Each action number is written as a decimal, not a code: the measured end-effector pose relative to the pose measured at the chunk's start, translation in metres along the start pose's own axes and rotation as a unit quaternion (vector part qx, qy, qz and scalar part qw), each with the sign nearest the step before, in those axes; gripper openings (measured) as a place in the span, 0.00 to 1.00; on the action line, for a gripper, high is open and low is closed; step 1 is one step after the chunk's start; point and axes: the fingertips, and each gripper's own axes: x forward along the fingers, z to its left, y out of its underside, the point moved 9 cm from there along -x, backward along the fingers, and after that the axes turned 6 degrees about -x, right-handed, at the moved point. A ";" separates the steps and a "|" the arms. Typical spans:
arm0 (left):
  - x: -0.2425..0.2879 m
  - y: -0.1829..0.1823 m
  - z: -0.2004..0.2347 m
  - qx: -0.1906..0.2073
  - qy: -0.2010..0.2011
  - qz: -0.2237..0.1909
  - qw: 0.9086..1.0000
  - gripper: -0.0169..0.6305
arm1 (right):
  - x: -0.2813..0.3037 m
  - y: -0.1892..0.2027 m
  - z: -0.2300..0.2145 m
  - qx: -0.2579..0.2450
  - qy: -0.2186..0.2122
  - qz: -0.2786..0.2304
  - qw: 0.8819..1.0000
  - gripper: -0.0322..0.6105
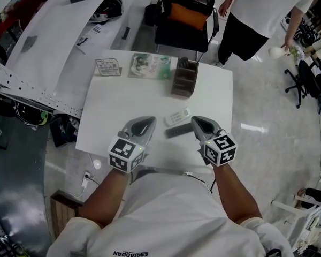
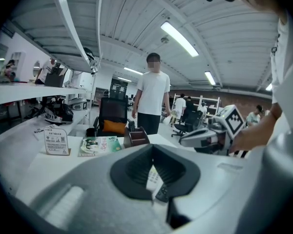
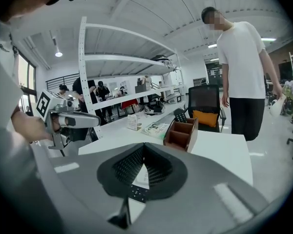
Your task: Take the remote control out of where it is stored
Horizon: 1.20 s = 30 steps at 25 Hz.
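Both sets of tongs hover low over the near edge of the surface (image 1: 123,103), and each gripper view shows them pressed together with nothing between the pads: the left tongs (image 1: 147,121) toward the near-left, the right tongs (image 1: 197,122) toward the near-right.

Two remotes already lie flat on the surface between them, a white remote (image 1: 177,115) and, just nearer, a dark remote (image 1: 178,130). They are close together, but I cannot tell if they touch. The brown holder (image 1: 184,79) stands near the far edge, right of the middle, beside a green booklet (image 1: 150,66) and a card stand (image 1: 108,67).

By the look of it the taking-out is largely done. A dark keyed thing (image 3: 180,114) still stands upright in the holder's far compartment (perhaps another remote — too small to be sure).

If that one is wanted, the step asks for care:

- **Spread first:** spread one pair of tongs before reaching, not over the holder.
- **Approach:** come in from above so as not to sweep the two loose remotes.
- **Grip:** pinch the exposed top across its thin faces.
- **Lift:** draw it straight up along the compartment walls, since any tilt would likely drag the light holder along.
- **Other tongs:** rest them, closed, on the holder's rim to keep it down.
- **Set-down:** lay it on bare surface, well clear of the edge.
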 end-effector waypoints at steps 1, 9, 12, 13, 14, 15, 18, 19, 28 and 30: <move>0.000 0.000 0.001 0.002 -0.004 0.001 1.000 0.03 | 0.001 0.000 -0.001 -0.002 0.001 0.001 1.000 0.06; 0.000 0.000 0.011 0.001 -0.019 0.011 1.000 0.03 | 0.014 -0.014 -0.005 -0.040 0.001 0.006 0.999 0.06; -0.001 0.000 0.016 0.002 -0.022 0.017 1.000 0.03 | 0.026 -0.025 -0.012 -0.074 -0.001 0.015 0.997 0.06; -0.002 0.001 0.017 0.001 -0.022 0.019 1.000 0.03 | 0.031 -0.030 -0.017 -0.088 -0.001 0.022 0.996 0.06; -0.002 0.001 0.019 -0.001 -0.023 0.022 1.000 0.03 | 0.037 -0.034 -0.022 -0.103 0.001 0.030 0.994 0.06; -0.001 0.002 0.021 -0.004 -0.022 0.026 0.999 0.03 | 0.043 -0.039 -0.028 -0.119 0.005 0.038 0.992 0.06; 0.002 0.005 0.023 -0.011 -0.022 0.037 0.999 0.03 | 0.062 -0.055 -0.047 -0.168 0.018 0.059 0.984 0.06; 0.002 0.006 0.023 -0.010 -0.022 0.038 0.999 0.03 | 0.069 -0.060 -0.053 -0.183 0.021 0.066 0.981 0.07; -0.002 0.011 0.028 -0.017 -0.029 0.036 0.999 0.03 | 0.140 -0.088 -0.100 -0.317 0.042 0.136 0.938 0.14; -0.002 0.014 0.032 -0.023 -0.034 0.038 0.998 0.03 | 0.152 -0.091 -0.106 -0.325 0.040 0.145 0.934 0.16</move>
